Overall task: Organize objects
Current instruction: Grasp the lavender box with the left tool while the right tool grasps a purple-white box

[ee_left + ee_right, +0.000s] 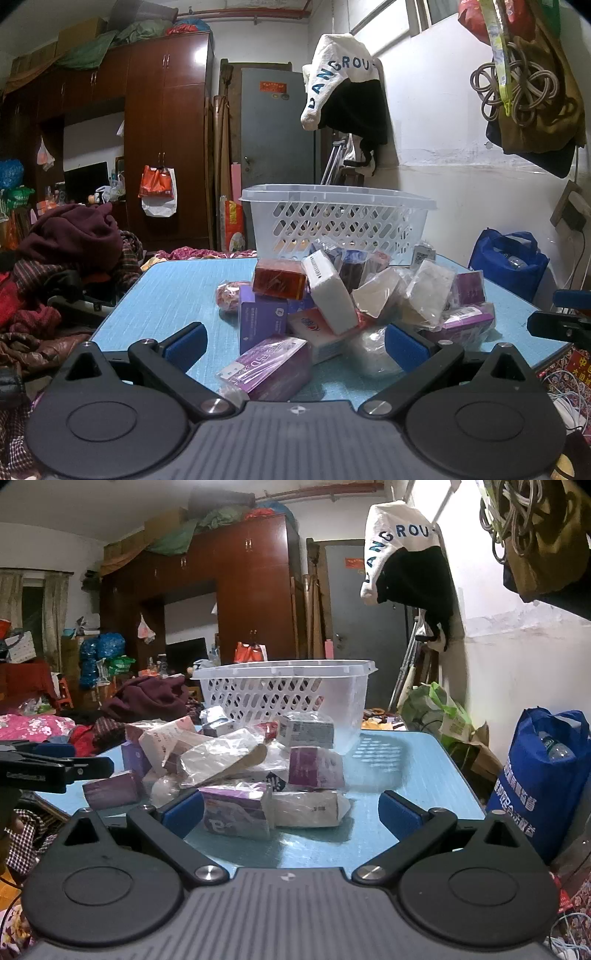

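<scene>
A pile of wrapped boxes and packets lies on a blue table (pixel 173 291). A white plastic basket (pixel 336 218) stands behind the pile; it also shows in the right wrist view (pixel 280 690). My left gripper (pixel 295 341) is open and empty at the table's near edge, with a purple box (pixel 267 365) lying between its fingers, not gripped. An orange-brown box (pixel 279 282) and a white box (pixel 328 293) sit on top of the pile. My right gripper (pixel 291 812) is open and empty, with a purple box (pixel 236 810) and a white packet (pixel 308 808) just ahead of it.
A heap of clothes (pixel 70 240) lies left of the table. A blue bag (pixel 543 775) stands at the right by the white wall. A wardrobe (pixel 166 140) and a grey door (pixel 277 136) are behind. The other gripper shows at each view's edge (pixel 557 325).
</scene>
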A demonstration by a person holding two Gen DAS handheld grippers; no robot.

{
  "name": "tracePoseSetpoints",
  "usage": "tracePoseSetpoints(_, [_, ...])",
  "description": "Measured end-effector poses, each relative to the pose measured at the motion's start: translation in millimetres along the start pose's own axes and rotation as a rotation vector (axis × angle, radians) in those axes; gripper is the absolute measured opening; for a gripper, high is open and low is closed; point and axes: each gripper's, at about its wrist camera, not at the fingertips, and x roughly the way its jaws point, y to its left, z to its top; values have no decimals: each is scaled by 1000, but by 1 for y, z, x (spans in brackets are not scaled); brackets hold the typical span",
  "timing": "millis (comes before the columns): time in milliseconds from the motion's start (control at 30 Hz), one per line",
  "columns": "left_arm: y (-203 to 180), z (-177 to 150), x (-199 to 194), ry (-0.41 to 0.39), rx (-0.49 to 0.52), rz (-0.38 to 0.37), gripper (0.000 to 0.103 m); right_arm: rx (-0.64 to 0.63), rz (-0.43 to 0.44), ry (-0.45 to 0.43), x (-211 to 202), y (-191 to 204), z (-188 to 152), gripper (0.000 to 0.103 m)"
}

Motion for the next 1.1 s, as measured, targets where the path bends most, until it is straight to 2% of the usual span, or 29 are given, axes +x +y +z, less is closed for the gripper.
tracePoseSetpoints(133, [0,0,0,1,0,-1,103,-3,-1,-19,0,0,-1,103])
tracePoseSetpoints(267, [0,0,0,2,0,-1,103,1,22,-10,-2,1,-2,103])
tracePoseSetpoints(333, [0,0,0,2,1,0,103,27,36,20,-1,2,-1,103])
tracePoseSetpoints(600, [4,-1,-1,-20,-2,5,103,44,67,-52,-5,5,-5,103])
tracePoseSetpoints(733, [19,-4,-3,-52,-6,26,103,58,106,30,13,13,-13,103])
tracePoseSetpoints(833, [34,-10,-2,-57,-11,47,103,114,121,-4,20,23,-18,102])
tracePoseSetpoints(933, [44,-18,2,-44,-1,43,103,79,70,-3,25,34,-18,94])
tracePoseSetpoints(1100, [41,-28,12,-34,38,-17,103,18,39,-13,37,42,-20,94])
